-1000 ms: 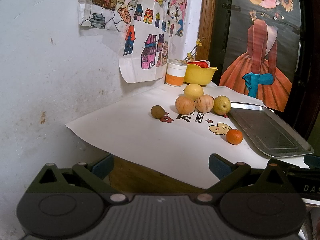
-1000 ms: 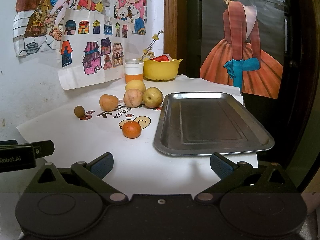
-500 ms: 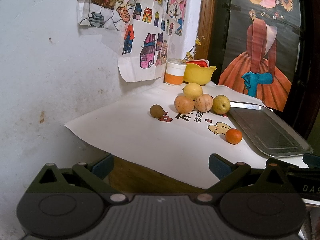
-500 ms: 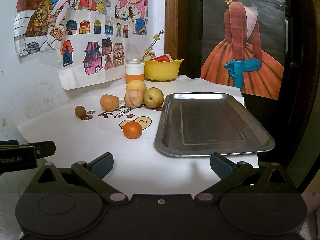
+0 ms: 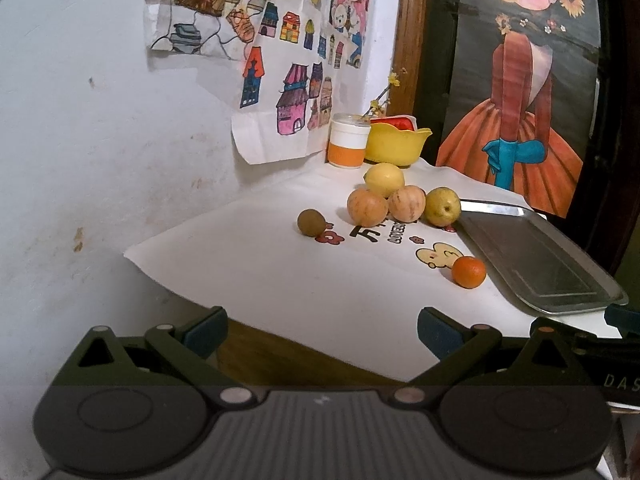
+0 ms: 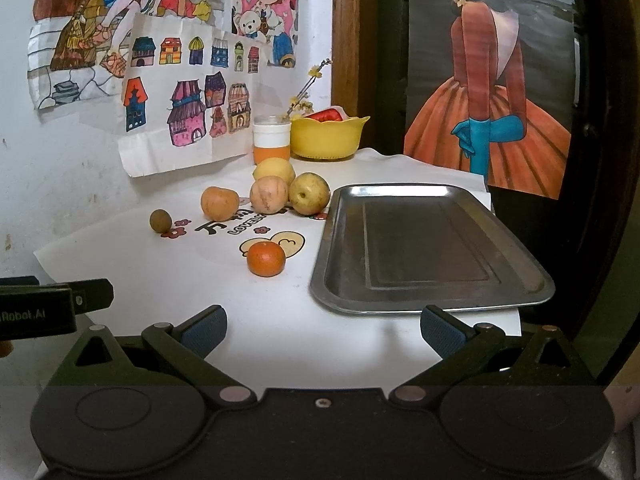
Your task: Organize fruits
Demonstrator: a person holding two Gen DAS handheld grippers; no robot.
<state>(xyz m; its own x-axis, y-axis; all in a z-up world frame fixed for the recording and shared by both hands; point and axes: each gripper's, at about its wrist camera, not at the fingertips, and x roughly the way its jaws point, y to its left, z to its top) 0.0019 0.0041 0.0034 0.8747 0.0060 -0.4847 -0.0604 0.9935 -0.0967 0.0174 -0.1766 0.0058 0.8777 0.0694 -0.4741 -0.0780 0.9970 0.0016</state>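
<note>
- No fruit is held yet; the left gripper point(image 5: 322, 330) and right gripper point(image 6: 323, 330) are both spread wide.
- The orange point(image 6: 266, 258) is seen at 12 o'clock, at 9 o'clock of the empty tray point(image 6: 520, 296).
- It probably gets pinched next.

The metal tray point(image 6: 432, 248) is showing a dull brushed sheen. The white table cover point(image 6: 168, 276) is looking matt, like paper. The yellow bowl point(image 6: 326, 136) is looking like smooth plastic. The door frame point(image 6: 346, 40) is showing glossy wood.
</note>
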